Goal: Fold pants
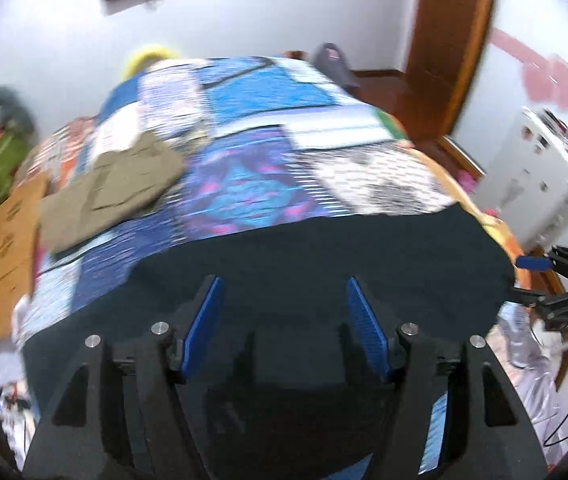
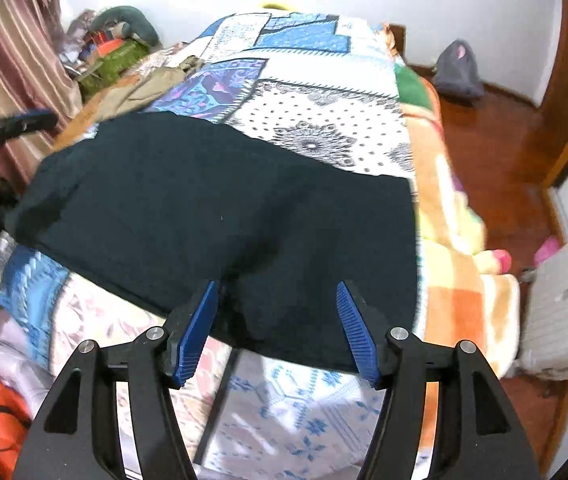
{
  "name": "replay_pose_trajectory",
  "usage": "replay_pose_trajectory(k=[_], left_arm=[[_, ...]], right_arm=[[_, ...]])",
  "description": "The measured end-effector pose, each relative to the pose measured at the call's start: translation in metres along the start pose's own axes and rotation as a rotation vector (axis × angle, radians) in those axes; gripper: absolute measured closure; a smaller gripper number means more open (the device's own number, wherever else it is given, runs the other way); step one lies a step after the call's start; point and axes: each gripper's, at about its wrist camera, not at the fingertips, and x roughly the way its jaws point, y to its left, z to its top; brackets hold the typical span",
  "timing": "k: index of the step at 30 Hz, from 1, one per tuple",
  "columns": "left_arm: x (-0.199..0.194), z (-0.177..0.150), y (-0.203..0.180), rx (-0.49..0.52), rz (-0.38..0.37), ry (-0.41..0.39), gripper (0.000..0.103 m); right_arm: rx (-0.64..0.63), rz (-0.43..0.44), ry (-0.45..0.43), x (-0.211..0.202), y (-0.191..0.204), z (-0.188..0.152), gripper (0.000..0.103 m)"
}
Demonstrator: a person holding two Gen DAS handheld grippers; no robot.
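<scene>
A dark navy pair of pants [image 1: 323,248] lies flat across the near part of a patchwork quilt [image 1: 252,92] on a bed. In the right wrist view the pants [image 2: 212,200] form a wide dark slab from the left edge to the right edge of the quilt [image 2: 323,120]. My left gripper [image 1: 282,280] hovers over the pants, open, with nothing between its blue pads. My right gripper [image 2: 280,282] stands open over the near edge of the pants, its pads apart from the cloth. The right gripper [image 1: 531,276] also shows beyond the bed's right side in the left wrist view.
A khaki garment [image 1: 112,192] and a cardboard sheet [image 1: 12,240] lie at the bed's left. An orange blanket [image 2: 455,240] hangs off the right side. A white cabinet [image 1: 535,184], a grey bag [image 2: 457,68] on the wooden floor and a striped curtain [image 2: 16,40] surround the bed.
</scene>
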Motion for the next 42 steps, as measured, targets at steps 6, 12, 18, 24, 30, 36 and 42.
replay_pose_trajectory(k=[6,12,18,24,30,36,42], left_arm=[[0.047,0.015,-0.071,0.1,-0.11,0.062,0.038],[0.082,0.015,-0.116,0.151,-0.165,0.144,0.038],[0.1,0.006,-0.138,0.216,-0.163,0.19,0.038],[0.102,-0.002,-0.146,0.278,-0.107,0.168,0.037],[0.106,-0.007,-0.151,0.314,-0.082,0.158,0.032],[0.107,-0.008,-0.151,0.312,-0.083,0.154,0.031],[0.107,-0.009,-0.152,0.321,-0.075,0.15,0.031]], right_arm=[[0.138,-0.001,-0.041,-0.009,-0.031,-0.019,0.044],[0.35,-0.002,-0.076,-0.007,-0.056,-0.041,0.044],[0.521,0.082,-0.057,0.005,-0.066,-0.059,0.044],[0.6,0.152,-0.04,0.013,-0.058,-0.071,0.043],[0.681,0.204,-0.068,0.018,-0.067,-0.073,0.041],[0.708,0.217,-0.103,0.017,-0.069,-0.071,0.042],[0.725,0.212,-0.128,0.016,-0.073,-0.069,0.065]])
